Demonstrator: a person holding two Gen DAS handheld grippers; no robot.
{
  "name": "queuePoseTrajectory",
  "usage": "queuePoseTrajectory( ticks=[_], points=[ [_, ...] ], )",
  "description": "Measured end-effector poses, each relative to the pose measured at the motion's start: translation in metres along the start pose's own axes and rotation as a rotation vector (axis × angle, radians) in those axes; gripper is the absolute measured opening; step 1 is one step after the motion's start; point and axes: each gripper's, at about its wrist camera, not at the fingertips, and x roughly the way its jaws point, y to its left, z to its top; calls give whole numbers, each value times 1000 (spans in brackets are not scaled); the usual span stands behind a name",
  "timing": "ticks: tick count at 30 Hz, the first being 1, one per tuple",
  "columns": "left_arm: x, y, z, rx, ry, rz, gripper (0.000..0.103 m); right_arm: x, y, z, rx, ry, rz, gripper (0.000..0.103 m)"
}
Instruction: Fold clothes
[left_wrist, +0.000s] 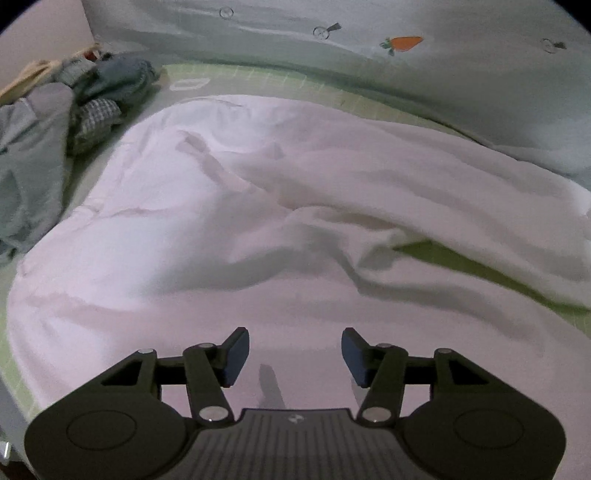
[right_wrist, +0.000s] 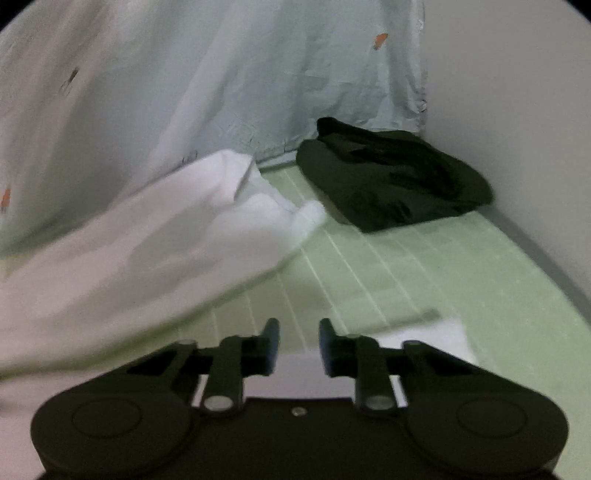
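Both tools, left tool and right tool, are angled downward, jaws apart and empty; one white garment is spread.

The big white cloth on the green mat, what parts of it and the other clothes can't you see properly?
- White cloth: left wrist view, its near edge is hidden behind the open left gripper.
- Same white cloth: right wrist view, smeared by blur; runs off the left edge.
- Pile of blue and checked clothes: left wrist view, cut off by the left edge.
- Folded black garment: right wrist view, too dark to tell its type.
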Motion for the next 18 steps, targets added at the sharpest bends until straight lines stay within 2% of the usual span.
queuePoseTrajectory(
  ticks=[4,6,9,14,16,17,18],
  points=[
    [27,-4,24,17,4,32,57,37,9,26,24,4,-12,23],
    [39,-4,34,-9,15,43,57,57,11,37,35,21,-20,24],
    [58,-4,44,-40,44,56,57,87,12,51,46,30,-42,37],
    [81,-10,46,-31,94,105,58,132,6,65,85,57,-61,43],
    [81,-10,44,-36,92,112,61,146,6,69,83,59,-61,47],
    [81,-10,44,-34,92,116,63,153,8,71,72,56,-64,47],
    [82,-10,44,-34,93,117,64,158,9,72,58,54,-67,40]
  ],
)
